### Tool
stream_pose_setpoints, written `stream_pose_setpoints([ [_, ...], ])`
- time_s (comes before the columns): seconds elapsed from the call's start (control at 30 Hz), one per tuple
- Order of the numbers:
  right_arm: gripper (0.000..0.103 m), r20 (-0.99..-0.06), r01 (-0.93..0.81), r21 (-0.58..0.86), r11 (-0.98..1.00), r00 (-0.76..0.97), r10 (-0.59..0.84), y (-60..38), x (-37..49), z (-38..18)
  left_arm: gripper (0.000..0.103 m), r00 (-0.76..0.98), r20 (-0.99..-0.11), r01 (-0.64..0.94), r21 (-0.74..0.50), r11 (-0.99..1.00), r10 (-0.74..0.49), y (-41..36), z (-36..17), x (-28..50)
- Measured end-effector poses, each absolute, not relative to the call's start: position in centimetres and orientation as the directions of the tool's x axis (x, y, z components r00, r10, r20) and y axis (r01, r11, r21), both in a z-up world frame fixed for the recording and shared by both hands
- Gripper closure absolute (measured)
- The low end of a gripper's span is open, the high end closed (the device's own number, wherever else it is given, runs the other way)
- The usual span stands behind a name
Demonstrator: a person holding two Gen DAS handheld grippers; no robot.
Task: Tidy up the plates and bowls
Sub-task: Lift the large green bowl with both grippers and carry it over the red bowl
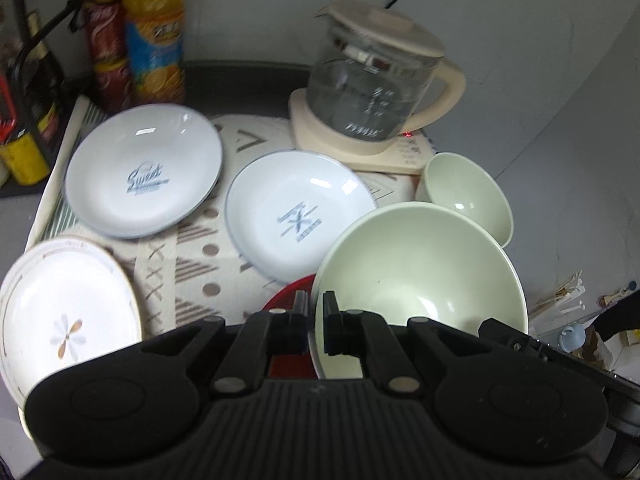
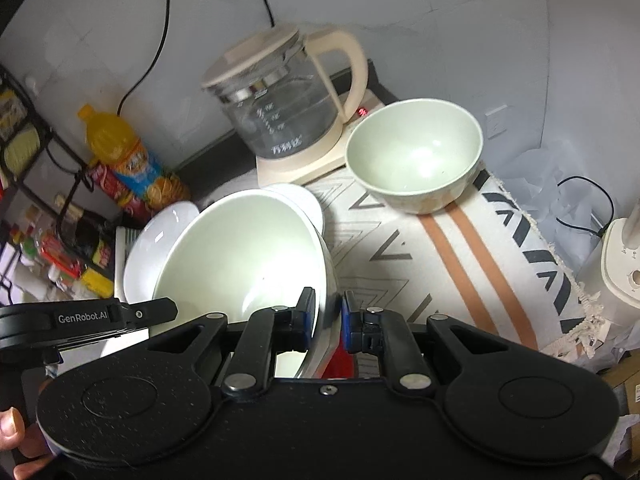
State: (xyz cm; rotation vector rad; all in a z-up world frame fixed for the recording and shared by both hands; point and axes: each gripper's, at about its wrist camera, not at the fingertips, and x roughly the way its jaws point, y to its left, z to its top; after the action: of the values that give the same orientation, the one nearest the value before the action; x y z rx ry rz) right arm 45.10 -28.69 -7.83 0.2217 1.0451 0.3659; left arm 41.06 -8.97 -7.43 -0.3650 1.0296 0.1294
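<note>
Big pale-green bowl [image 1: 420, 276] up off the patterned mat [image 2: 404, 248], tilted, with both grippers on its rim. The left gripper [image 1: 316, 312] is pinched nearly closed on the near-left rim; the right gripper [image 2: 328, 316] clamps the opposite rim, one finger inside, one outside. Under the bowl, a red plate [image 1: 286, 300] peeks out. Behind it, the small green bowl [image 2: 414, 156] sits upright on the mat, just beside the glass kettle [image 1: 372, 92] on its cream base. Left of the action: two white plates with blue print, the "Sweet" plate [image 1: 144, 172] and the cutlery-print plate [image 1: 298, 216], then a gold-rimmed floral plate [image 1: 66, 316]. Orange drink bottle [image 2: 124, 156] at the back wall.
</note>
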Motion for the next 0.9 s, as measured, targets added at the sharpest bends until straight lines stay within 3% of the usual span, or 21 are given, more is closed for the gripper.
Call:
stream_pose_setpoints([
  [0.9, 0.094, -0.854, -0.275, 0.167, 0.947, 0.440, 0.279, -24.7, 44.3, -11.1, 0.098, 0.373, -0.921, -0.358, -0.251, 0.899, -0.108, -7.5, -13.7, 40.0],
])
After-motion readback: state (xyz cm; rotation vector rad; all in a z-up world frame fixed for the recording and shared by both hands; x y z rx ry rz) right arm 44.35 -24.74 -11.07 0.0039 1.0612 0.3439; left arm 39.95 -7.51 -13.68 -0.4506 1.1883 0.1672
